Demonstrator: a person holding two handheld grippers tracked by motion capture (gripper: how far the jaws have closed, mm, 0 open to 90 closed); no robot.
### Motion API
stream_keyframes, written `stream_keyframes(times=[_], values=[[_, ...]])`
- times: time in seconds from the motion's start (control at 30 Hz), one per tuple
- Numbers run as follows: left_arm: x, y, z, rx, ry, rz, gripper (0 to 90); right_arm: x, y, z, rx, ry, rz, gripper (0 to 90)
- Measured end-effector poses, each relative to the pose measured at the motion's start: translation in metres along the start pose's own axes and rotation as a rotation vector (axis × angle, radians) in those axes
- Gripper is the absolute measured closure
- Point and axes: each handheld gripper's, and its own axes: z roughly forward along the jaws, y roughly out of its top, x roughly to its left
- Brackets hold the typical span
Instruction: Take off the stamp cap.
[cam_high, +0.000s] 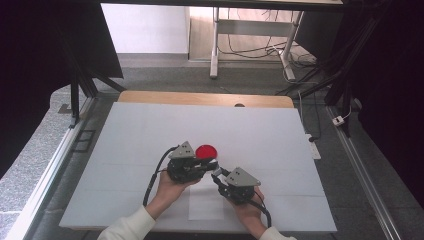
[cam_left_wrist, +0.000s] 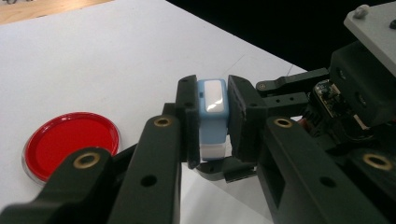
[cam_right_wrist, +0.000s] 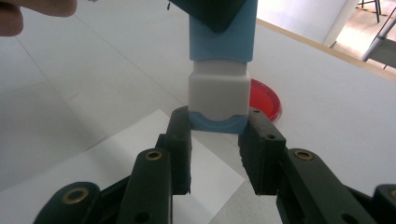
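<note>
A small blue block with a white cap (cam_left_wrist: 212, 100) hangs above the table between both grippers. My left gripper (cam_left_wrist: 212, 119) is shut on its blue body, one pad on each side. My right gripper (cam_right_wrist: 218, 122) is shut on the other end, its jaws pinching the blue tip below the white cap (cam_right_wrist: 218, 93). In the high view the left gripper (cam_high: 212, 164) and right gripper (cam_high: 218, 173) meet nose to nose near the table's middle. A round red dish (cam_high: 206, 151) lies flat just behind them, also at the lower left of the left gripper view as the red dish (cam_left_wrist: 70, 142).
A loose white paper sheet (cam_high: 205, 206) lies under the grippers near the front edge. The white table cover (cam_high: 140, 130) ends at a wooden strip (cam_high: 200, 98) at the back. A black frame and cables stand beyond the table.
</note>
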Motion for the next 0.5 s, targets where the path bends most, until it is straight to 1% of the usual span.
stream_keyframes(times=[0.07,0.13,0.37,0.4,0.47,0.5], values=[[-0.0007,0.0,-0.0002,-0.001,0.003,0.005,75.1,0.0,-0.0002,-0.0001,-0.001,0.002,0.001,65.2],[-0.0008,0.0001,-0.0006,-0.001,0.003,0.005,75.1,0.0001,0.0,-0.0004,-0.001,0.0,-0.008,65.2],[0.0023,0.0011,-0.0056,-0.017,0.002,-0.009,74.8,-0.002,0.0005,-0.0016,0.008,0.0,-0.071,65.2],[0.0026,0.0011,-0.0059,-0.021,-0.001,-0.014,74.8,-0.0022,0.0004,-0.0015,0.006,0.003,-0.069,65.2],[0.0025,0.0012,-0.0055,-0.021,-0.009,-0.018,75.1,-0.0023,0.0005,-0.0014,0.002,0.008,-0.046,65.2],[0.0021,0.001,-0.0048,-0.017,-0.012,-0.015,75.5,-0.002,-0.0002,-0.0006,0.011,0.007,-0.054,65.2]])
